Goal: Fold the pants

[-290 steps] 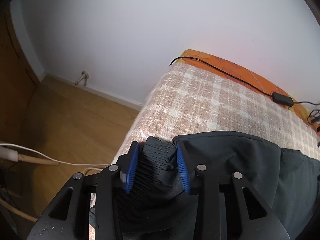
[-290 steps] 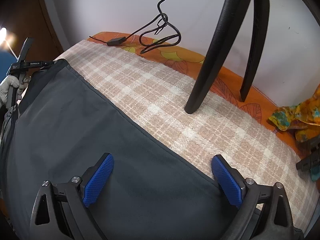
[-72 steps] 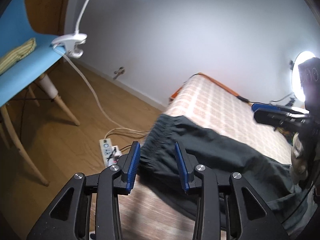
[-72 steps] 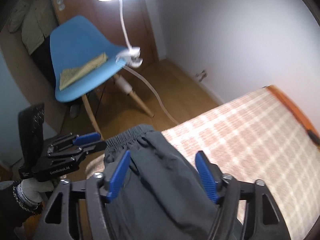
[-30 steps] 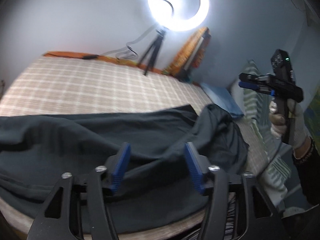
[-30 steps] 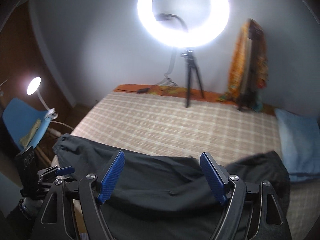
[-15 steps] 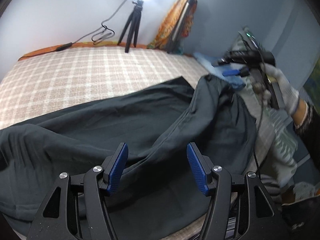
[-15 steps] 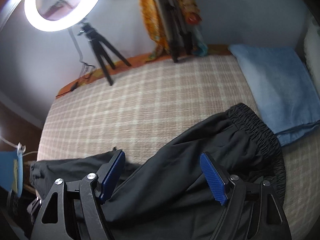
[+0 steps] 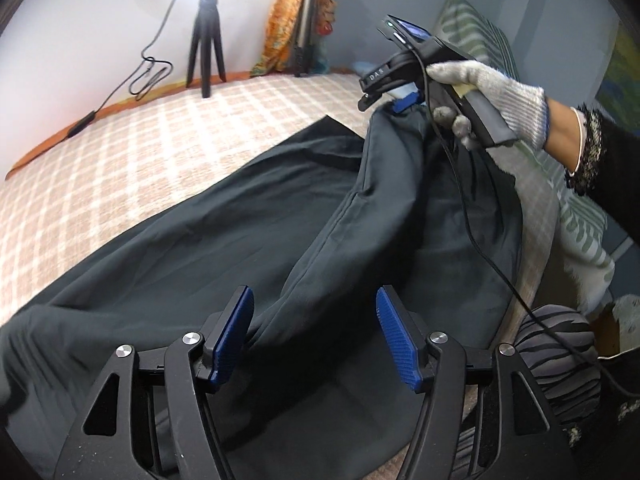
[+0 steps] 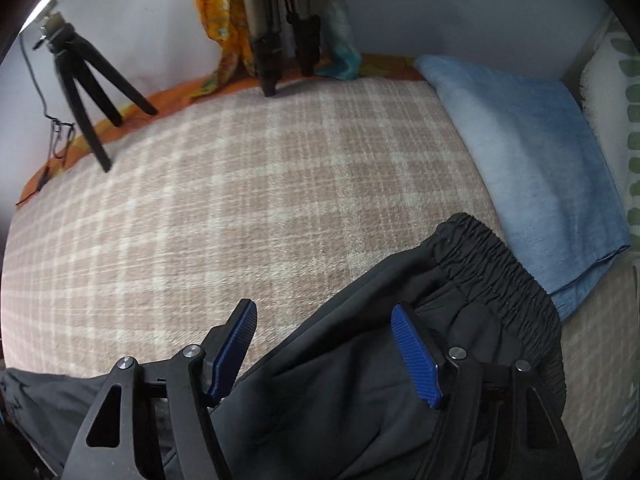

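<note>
A wide bed covered in a beige-and-white checked blanket [image 10: 224,216] fills most of both views. Across its near side lie the dark grey, thin-fabric pants [image 9: 248,248], spread lengthwise and rumpled, with their gathered elastic waistband [image 10: 492,256] at the right end, touching the edge of a folded light blue towel [image 10: 536,160]. Against the grey wall stand a small black tripod [image 9: 206,40] with a trailing cable, and further along a taller tripod draped with orange patterned cloth [image 10: 216,20].

The left tool [image 9: 314,336] hangs over the middle of the pants with its blue-padded jaws standing apart and opening a little; dark fabric lies below them, but the pads press on nothing. The right tool [image 10: 326,354], held in a hand wearing a white knit glove [image 9: 496,96], points steeply down at the waistband end. Its jaws are closing, with the upper edge of the pants between them, and the pads do not yet pinch the cloth.
</note>
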The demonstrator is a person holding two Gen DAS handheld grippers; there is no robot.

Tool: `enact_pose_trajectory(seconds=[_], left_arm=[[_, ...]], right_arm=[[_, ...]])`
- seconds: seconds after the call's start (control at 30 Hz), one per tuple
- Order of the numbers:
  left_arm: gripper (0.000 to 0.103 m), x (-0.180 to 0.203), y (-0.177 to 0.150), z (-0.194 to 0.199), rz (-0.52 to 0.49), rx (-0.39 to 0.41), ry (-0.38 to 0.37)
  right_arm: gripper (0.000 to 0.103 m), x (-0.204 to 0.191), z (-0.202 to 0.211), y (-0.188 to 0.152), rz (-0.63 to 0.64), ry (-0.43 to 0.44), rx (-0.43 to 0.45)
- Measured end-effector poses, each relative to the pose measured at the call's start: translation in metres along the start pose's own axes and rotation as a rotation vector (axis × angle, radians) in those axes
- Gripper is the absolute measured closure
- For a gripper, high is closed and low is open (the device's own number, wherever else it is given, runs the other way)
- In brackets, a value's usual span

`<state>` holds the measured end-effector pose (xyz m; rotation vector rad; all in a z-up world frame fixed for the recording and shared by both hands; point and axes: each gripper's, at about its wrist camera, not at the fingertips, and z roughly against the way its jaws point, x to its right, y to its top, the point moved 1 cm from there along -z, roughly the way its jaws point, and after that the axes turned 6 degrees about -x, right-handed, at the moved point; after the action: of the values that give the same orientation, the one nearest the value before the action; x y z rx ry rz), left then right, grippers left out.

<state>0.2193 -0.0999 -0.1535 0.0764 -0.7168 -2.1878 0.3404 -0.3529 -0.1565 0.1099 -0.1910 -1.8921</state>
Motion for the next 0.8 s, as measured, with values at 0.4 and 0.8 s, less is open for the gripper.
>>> enact_pose_trajectory(seconds=[0.4, 0.8], left_arm=[[0.043, -0.018, -0.003, -0.015, 0.049, -0.033, -0.019], [0.098, -0.01, -0.015, -0.006, 0.029, 0.005, -0.046]], right_arm=[[0.089, 0.011, -0.012, -0.007, -0.008, 0.023, -0.015], [0.101, 0.048, 0.052, -0.054, -0.021, 0.195, 0.127]])
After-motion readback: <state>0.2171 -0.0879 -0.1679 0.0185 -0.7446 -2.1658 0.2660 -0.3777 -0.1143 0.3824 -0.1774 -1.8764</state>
